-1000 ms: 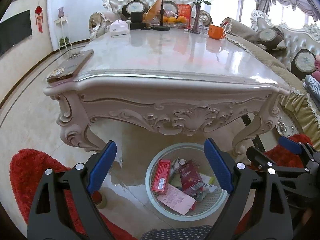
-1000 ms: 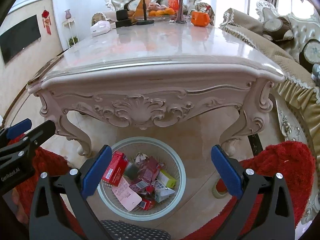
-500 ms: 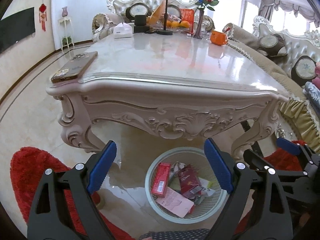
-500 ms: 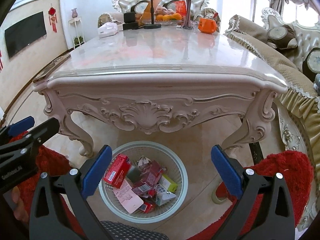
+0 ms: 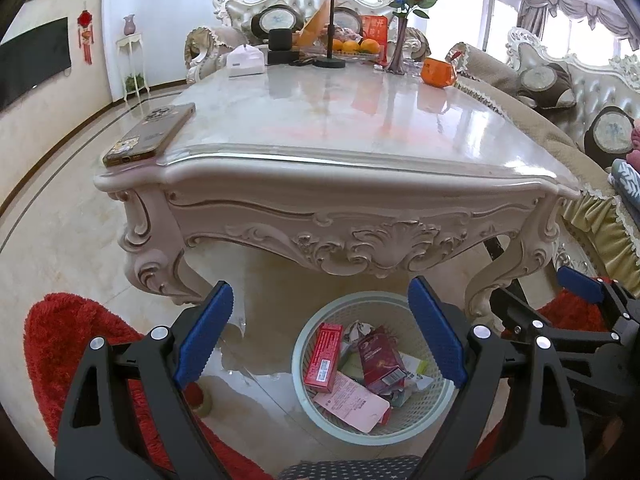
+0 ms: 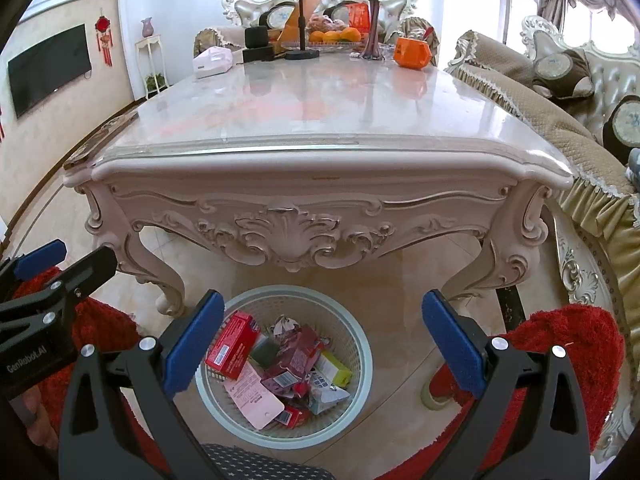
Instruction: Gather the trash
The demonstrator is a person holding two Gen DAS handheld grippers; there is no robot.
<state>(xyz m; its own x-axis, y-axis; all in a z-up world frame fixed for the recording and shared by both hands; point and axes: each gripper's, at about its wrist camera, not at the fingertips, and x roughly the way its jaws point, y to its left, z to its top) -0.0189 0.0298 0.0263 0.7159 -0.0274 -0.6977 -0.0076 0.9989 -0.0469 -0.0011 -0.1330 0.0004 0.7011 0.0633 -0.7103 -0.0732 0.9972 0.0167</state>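
A white lattice waste basket (image 5: 434,410) stands on the floor in front of the carved table; it also shows in the right wrist view (image 6: 362,354). It holds a red box (image 5: 323,358), a pink paper (image 5: 352,406), a dark red packet (image 6: 294,358) and other wrappers. My left gripper (image 5: 320,330) is open and empty, above and short of the basket. My right gripper (image 6: 322,340) is open and empty, likewise above the basket. Each gripper shows at the edge of the other's view.
The ornate marble-top table (image 5: 340,184) fills the middle, with a phone (image 5: 150,134) on its near left corner and a tissue box (image 6: 212,62), orange container (image 6: 414,54), vase and fruit at the far end. Red rugs (image 6: 568,344) lie either side; sofas stand on the right.
Both grippers have risen and tilted up a little, so more of the tabletop shows and the basket sits lower in view. Both stay open and empty.
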